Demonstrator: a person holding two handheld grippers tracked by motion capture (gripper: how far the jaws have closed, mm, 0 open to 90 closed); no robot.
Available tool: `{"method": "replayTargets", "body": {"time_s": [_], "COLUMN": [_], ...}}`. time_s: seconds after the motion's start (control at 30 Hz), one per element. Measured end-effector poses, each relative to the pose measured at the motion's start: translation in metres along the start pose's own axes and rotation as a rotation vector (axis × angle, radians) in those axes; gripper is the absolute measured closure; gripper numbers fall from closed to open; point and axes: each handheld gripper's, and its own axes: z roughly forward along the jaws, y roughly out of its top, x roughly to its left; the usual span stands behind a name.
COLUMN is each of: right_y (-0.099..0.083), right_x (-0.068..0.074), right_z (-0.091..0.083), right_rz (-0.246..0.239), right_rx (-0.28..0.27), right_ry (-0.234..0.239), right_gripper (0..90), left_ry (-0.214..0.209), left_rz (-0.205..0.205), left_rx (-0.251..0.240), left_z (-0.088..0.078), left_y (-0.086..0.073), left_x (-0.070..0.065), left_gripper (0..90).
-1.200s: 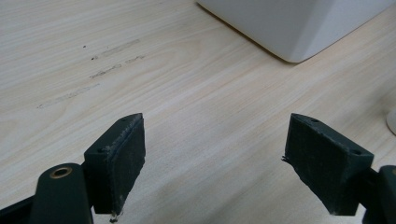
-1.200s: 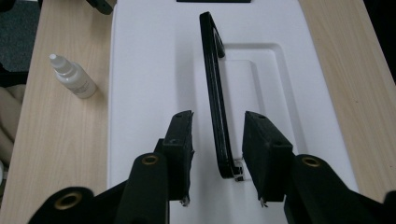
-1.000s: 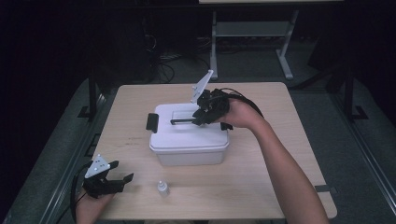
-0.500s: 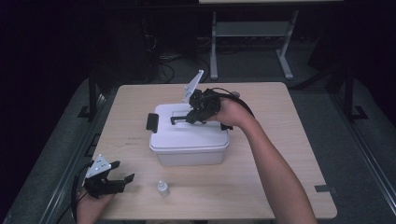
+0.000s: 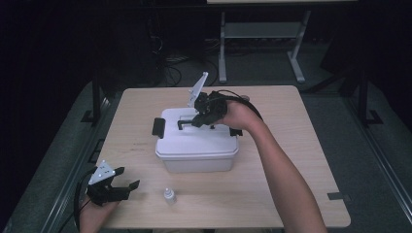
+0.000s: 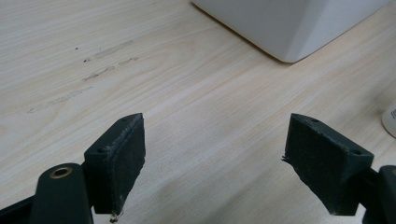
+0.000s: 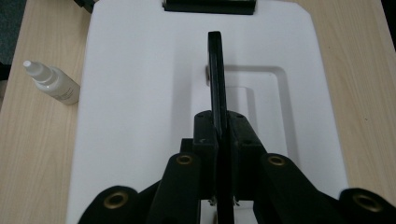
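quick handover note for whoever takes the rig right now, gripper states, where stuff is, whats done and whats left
Right gripper: jaws have just been closing and now pinch the black handle on the lid of the white box, mid-table.
Left gripper: open, holding nothing, low over the table near its front left corner.
Small dropper bottle: upright on the table in front of the box.
Done: handle gripped. The lid looks seated.
Left: probably lift the lid; the left gripper is free to steady the box.
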Motion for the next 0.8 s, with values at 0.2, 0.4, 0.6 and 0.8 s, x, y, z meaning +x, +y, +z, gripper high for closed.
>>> {"method": "replayTargets", "body": {"time_s": [0.2, 0.4, 0.6, 0.8], "right_y": [-0.001, -0.001, -0.002, -0.003], "right_x": [0.0, 0.002, 0.004, 0.004], "right_z": [-0.004, -0.011, -0.022, -0.033], "right_rz": [0.01, 0.004, 0.009, 0.01], "right_rx": [-0.013, -0.025, -0.042, -0.06], "right_ry": [0.002, -0.012, -0.032, -0.048], "right_gripper": [83.8, 83.7, 83.8, 83.8], "left_ry": [-0.001, 0.0, 0.0, 0.002], "left_rz": [0.005, 0.005, 0.011, 0.008], "left_rx": [0.005, 0.003, 0.008, 0.005], "left_z": [0.0, 0.001, 0.001, 0.001], "left_y": [0.0, 0.001, 0.0, 0.001], "left_x": [0.0, 0.0, -0.001, -0.001], "left_gripper": [20.2, 20.2, 20.2, 20.2]}}
